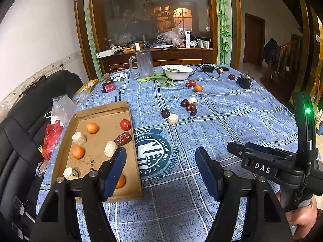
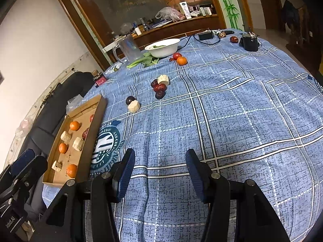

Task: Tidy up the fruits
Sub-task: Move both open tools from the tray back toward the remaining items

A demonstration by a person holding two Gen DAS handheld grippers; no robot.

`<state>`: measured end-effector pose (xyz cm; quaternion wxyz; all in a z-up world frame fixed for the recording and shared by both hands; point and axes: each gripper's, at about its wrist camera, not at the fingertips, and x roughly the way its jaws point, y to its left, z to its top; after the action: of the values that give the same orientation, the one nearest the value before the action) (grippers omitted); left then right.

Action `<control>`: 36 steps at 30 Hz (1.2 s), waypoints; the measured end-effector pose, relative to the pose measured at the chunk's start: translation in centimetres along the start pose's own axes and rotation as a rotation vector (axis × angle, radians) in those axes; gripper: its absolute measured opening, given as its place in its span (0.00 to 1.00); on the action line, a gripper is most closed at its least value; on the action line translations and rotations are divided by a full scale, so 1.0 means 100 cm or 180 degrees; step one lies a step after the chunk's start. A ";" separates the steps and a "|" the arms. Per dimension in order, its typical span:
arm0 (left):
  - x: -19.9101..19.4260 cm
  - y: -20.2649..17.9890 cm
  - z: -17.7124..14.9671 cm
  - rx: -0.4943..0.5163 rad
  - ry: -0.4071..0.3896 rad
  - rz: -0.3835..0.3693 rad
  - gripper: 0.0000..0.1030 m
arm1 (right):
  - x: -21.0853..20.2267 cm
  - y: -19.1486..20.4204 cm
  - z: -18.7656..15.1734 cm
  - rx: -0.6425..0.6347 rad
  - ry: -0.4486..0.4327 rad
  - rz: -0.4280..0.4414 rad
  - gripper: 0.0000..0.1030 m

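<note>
Fruits: I see oranges (image 1: pixel 92 127), a tomato (image 1: pixel 125 124) and a wrinkled date (image 1: pixel 123 138) in the cardboard tray (image 1: pixel 102 111).
Left tongs (image 1: pixel 160 157): wide, empty.
Right tongs (image 2: pixel 160 161): apart, empty.

Right gripper (image 2: pixel 160 173) is seen above bare blue plaid tablecloth (image 2: pixel 242 121); jaws apart, nothing between them. Cardboard tray (image 2: pixel 99 113) is seen at left, holding three oranges (image 2: pixel 74 125), pale chunks (image 2: pixel 78 143) and a red date (image 2: pixel 85 133). Loose dates (image 2: pixel 159 87) and pale pieces (image 2: pixel 133 106) are noted mid-table. A white bowl (image 2: pixel 163 47) and clear mug (image 2: pixel 129 48) are seen at the far edge.
</note>
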<state>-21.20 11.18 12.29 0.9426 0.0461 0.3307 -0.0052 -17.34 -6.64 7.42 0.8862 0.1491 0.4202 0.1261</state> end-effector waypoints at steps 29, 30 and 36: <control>0.011 0.083 -0.005 -0.0888 -0.0050 0.0029 0.72 | 0.016 0.034 -0.018 -0.0408 0.0183 -0.0104 0.58; 0.011 0.096 -0.007 -0.1005 -0.0060 0.0063 0.72 | 0.018 0.040 -0.021 -0.0486 0.0201 -0.0104 0.58; 0.016 0.158 -0.029 -0.1495 -0.0034 0.0140 0.73 | 0.047 0.094 -0.035 -0.0938 0.0406 -0.0047 0.58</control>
<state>-21.12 27.24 10.41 0.9291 -0.1674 0.3168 0.0922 -18.09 4.18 5.48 0.8709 0.0061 0.4537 0.1890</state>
